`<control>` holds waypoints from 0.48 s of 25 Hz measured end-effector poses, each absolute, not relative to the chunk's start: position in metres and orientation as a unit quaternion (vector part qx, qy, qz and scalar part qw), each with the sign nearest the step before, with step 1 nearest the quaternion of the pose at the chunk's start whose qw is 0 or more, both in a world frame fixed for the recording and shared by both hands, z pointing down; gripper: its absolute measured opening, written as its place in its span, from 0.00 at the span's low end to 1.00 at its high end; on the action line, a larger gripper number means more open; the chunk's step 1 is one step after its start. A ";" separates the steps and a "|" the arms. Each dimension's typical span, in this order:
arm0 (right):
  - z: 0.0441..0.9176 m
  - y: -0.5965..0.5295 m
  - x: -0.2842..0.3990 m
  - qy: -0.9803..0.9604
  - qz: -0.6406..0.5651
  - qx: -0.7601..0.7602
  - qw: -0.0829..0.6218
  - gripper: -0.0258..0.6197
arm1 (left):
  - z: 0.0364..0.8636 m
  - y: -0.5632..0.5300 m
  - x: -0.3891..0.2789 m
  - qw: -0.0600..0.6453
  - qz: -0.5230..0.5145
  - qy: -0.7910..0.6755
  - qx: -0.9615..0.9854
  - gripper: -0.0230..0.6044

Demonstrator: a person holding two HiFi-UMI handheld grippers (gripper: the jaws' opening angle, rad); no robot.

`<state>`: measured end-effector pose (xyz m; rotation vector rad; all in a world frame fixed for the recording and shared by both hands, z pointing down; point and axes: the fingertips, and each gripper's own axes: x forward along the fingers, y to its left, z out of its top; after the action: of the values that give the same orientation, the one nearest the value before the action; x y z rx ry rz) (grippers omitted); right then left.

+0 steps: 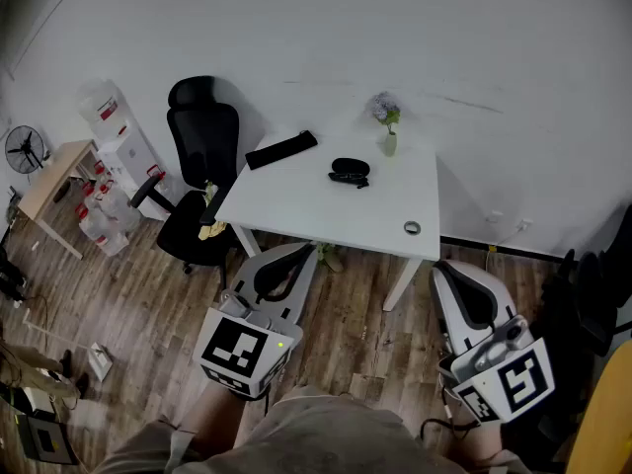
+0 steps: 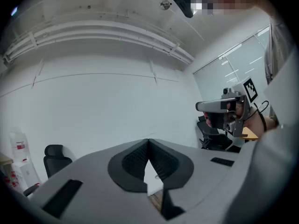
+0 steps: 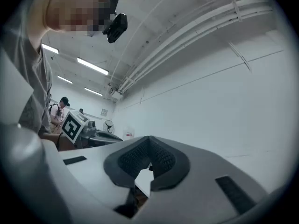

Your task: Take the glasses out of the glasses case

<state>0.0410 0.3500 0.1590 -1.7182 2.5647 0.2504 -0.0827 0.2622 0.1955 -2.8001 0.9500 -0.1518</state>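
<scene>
Jaws: left gripper [image 2: 148, 146] closed, empty; right gripper [image 3: 149, 143] closed, empty | glasses case [image 1: 350, 171] apart on table [image 1: 296, 205]

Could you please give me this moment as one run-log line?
phase: before approach | left gripper: fingers shut, empty | right gripper: fingers shut, empty | glasses case: on white table, untouched

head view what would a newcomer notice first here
The white table against the wall stands out, bearing a long black object, a small dark item and a little vase. Nearer, the left gripper and right gripper hover shut and empty over the wood floor.
</scene>
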 end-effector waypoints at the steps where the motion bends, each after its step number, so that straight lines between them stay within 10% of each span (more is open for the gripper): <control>1: 0.160 0.349 0.043 0.828 0.076 -0.555 0.024 0.09 | 0.195 0.262 -0.083 0.088 -0.051 0.320 -0.942 0.06; 12: 0.168 0.335 0.059 0.834 0.074 -0.546 0.017 0.09 | 0.194 0.254 -0.075 0.085 -0.047 0.324 -0.941 0.06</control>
<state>0.0586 0.3355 0.1676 -1.6988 2.5930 0.2314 -0.0754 0.2541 0.1937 -2.8064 0.9678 -0.1411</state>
